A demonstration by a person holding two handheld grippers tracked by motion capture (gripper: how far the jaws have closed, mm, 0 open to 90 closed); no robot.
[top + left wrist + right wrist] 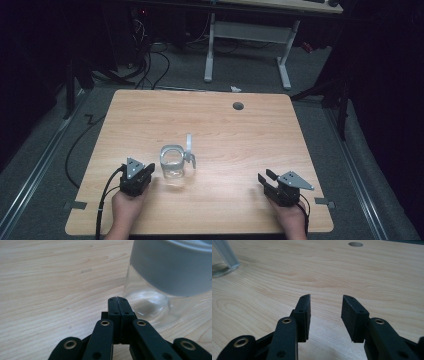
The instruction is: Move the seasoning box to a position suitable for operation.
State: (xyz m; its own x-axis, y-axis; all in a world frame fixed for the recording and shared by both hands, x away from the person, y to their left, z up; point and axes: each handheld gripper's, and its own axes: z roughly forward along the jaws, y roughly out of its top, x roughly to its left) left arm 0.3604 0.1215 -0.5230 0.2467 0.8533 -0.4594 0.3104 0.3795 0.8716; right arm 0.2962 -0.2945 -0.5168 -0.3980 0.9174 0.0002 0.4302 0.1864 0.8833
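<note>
A clear glass jar (173, 163) with a grey rim and a flipped-up grey lid (189, 147) stands upright near the middle of the wooden table (240, 140). My left gripper (148, 169) rests on the table just left of the jar, shut with nothing between its jaws. In the left gripper view its closed tips (117, 299) sit close to the jar's glass base (150, 302), beside it and apart from it. My right gripper (265, 176) lies near the front right of the table, open and empty (325, 300), well away from the jar (222, 257).
A round cable hole (238, 105) sits toward the table's far right. Beyond the far edge, on the grey floor, are a white desk frame (247, 45) and loose cables (150, 60). Bare wood lies between the two grippers.
</note>
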